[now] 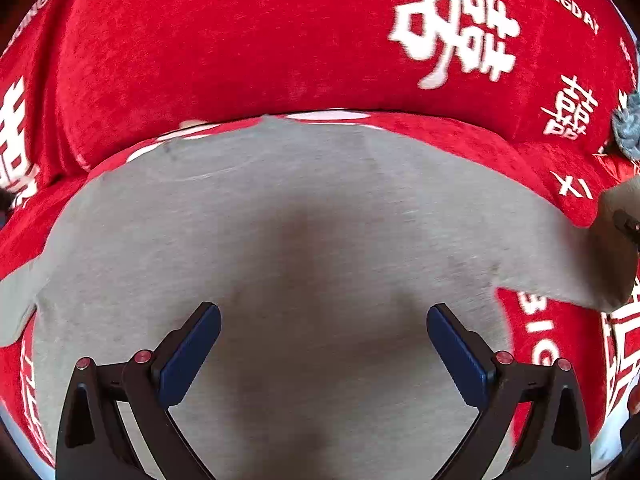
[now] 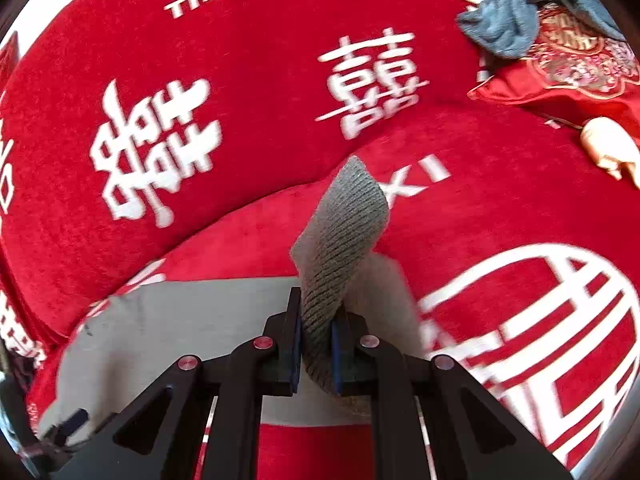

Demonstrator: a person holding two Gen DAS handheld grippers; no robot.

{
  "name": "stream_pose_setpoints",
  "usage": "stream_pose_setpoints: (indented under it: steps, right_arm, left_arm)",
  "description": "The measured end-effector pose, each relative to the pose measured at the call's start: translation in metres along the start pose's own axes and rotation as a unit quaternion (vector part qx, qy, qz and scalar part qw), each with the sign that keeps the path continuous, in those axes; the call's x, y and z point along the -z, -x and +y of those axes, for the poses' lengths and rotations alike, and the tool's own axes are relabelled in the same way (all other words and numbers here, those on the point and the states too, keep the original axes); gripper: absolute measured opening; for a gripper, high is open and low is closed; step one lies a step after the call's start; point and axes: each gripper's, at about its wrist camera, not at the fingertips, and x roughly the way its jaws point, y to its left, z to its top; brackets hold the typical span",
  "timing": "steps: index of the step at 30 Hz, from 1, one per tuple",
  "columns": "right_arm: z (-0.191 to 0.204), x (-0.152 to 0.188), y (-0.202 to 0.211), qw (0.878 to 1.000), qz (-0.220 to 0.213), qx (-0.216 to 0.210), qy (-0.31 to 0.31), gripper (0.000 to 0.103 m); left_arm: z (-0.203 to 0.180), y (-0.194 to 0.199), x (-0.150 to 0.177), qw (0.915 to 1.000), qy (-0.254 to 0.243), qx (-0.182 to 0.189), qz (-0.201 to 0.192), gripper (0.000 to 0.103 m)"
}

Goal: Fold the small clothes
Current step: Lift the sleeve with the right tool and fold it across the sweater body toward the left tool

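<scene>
A plain grey garment point(image 1: 320, 200) lies spread flat on a red cover with white lettering point(image 1: 240, 40). My left gripper point(image 1: 324, 312) hovers over the middle of the garment, open, with nothing between its blue pads. In the right wrist view, my right gripper point(image 2: 318, 308) is shut on the garment's ribbed grey cuff point(image 2: 344, 224), which curls up above the jaws. The rest of the garment point(image 2: 180, 320) stretches away to the left. The lifted sleeve point(image 1: 616, 240) shows at the right edge of the left wrist view.
The red cover point(image 2: 280, 100) rises into a padded back behind the garment. A crumpled blue-grey cloth point(image 2: 516, 12) and a red embroidered cushion point(image 2: 568, 68) lie at the far right, with a small pale object point(image 2: 608, 148) just below them.
</scene>
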Motion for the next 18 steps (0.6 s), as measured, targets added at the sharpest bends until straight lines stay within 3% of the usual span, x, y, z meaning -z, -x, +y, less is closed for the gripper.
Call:
stream_pose_setpoints:
  steps: [18]
  right_arm:
    - [0.125,0.04,-0.018,0.997,0.035,-0.056,0.031,0.012]
  left_arm:
    - [0.115,-0.001,0.037,0.9973,0.066,-0.033,0.004,0.103]
